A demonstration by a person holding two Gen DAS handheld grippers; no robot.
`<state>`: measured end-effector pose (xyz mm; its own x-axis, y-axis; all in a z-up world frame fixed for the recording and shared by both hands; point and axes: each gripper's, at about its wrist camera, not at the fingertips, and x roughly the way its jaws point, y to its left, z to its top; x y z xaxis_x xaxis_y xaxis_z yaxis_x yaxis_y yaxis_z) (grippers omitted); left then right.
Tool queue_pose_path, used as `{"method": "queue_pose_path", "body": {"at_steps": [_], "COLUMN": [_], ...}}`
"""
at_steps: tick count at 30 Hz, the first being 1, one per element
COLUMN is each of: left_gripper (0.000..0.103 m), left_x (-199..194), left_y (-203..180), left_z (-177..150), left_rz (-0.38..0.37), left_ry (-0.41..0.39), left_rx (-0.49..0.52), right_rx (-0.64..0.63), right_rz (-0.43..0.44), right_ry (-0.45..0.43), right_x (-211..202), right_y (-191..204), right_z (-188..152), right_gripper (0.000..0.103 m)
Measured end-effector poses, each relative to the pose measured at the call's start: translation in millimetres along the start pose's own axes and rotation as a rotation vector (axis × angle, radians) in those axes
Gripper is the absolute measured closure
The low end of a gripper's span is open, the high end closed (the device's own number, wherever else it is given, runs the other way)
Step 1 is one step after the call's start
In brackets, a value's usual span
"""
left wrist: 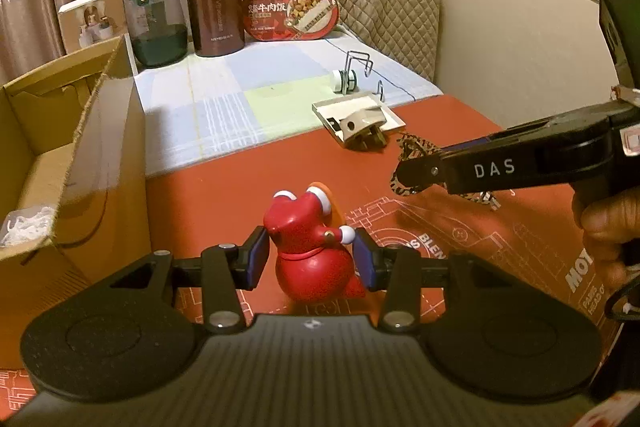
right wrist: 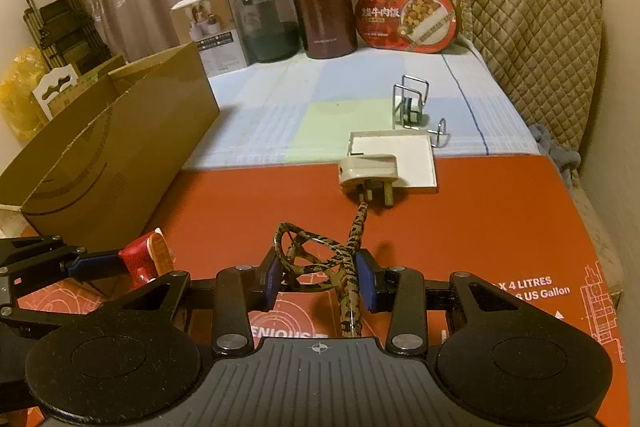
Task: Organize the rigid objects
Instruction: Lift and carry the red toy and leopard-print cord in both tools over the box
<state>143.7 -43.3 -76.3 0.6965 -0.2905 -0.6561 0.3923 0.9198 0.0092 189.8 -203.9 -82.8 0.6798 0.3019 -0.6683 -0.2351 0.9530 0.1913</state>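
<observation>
Your left gripper (left wrist: 309,254) is clamped on a glossy red toy (left wrist: 310,247) over the red surface (left wrist: 248,163); your right gripper (right wrist: 318,275) pinches a patterned cord (right wrist: 344,267).

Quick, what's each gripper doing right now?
Left gripper: shut on the red toy figure.
Right gripper: shut on the patterned cord.

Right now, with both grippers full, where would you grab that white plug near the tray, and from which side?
Grip the white plug across its flat body, coming from above. It lies on the red mat with prongs pointing toward the camera, its far edge at the white tray, so the two side faces are the freest, widest surfaces.
</observation>
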Motion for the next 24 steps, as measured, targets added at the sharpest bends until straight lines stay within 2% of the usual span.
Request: {"method": "queue_pose_path", "body": {"at_steps": [12,24], "left_gripper": [0.063,0.063], "left_x": [-27.0,-66.8], "left_y": [12.3,51.1], "left_z": [23.1,59.6], "left_rz": [0.014,0.050], "left_ry": [-0.070,-0.161], "left_rx": [-0.029,-0.055], "right_rx": [0.012,0.002], "right_rz": [0.031,0.092], "right_ry": [-0.095,-0.230], "right_x": [-20.7,-39.8], "right_y": [23.2,67.6], "right_z": [28.8,67.5], "right_gripper": [0.067,0.067]}}
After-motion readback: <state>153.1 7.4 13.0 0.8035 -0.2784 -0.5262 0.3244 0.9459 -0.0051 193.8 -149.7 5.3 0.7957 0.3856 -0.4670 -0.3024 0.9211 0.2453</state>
